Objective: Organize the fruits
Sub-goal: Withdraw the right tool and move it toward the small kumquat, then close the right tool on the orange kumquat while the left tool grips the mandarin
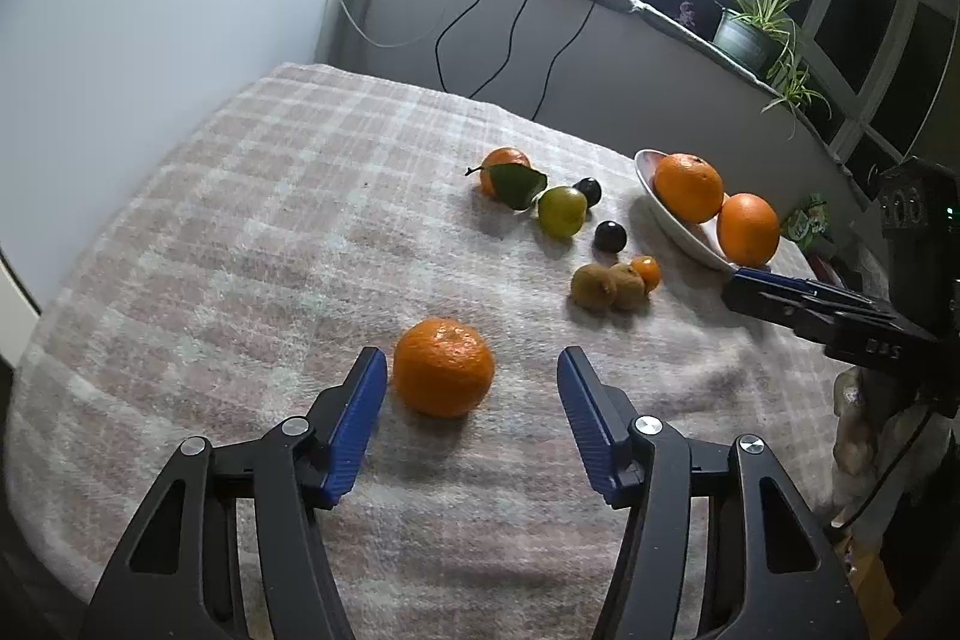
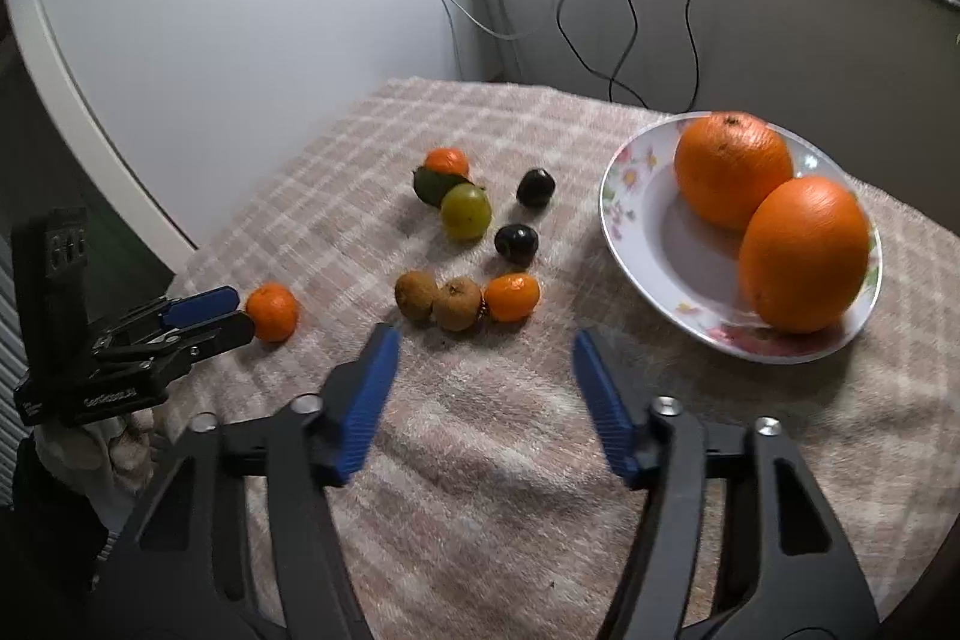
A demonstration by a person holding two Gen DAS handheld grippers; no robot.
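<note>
My left gripper (image 1: 472, 361) is open, its blue fingers on either side of a mandarin (image 1: 443, 367) that lies on the checked cloth; the left finger is close to it, the right one apart. The same mandarin (image 2: 272, 312) and the left gripper (image 2: 225, 313) show at the left of the right wrist view. My right gripper (image 2: 485, 340) is open and empty above the cloth, just short of two brown fruits (image 2: 437, 299) and a small orange fruit (image 2: 512, 297). A flowered plate (image 2: 636, 232) holds two big oranges (image 2: 733, 168) (image 2: 804, 253).
Further back lie a green fruit (image 2: 466, 211), two dark plums (image 2: 535, 187) (image 2: 516, 245) and a mandarin with a leaf (image 2: 445, 162). Cables hang down the wall behind the table. The cloth's edge drops off at the left and front. A potted plant (image 1: 750, 28) stands on the sill.
</note>
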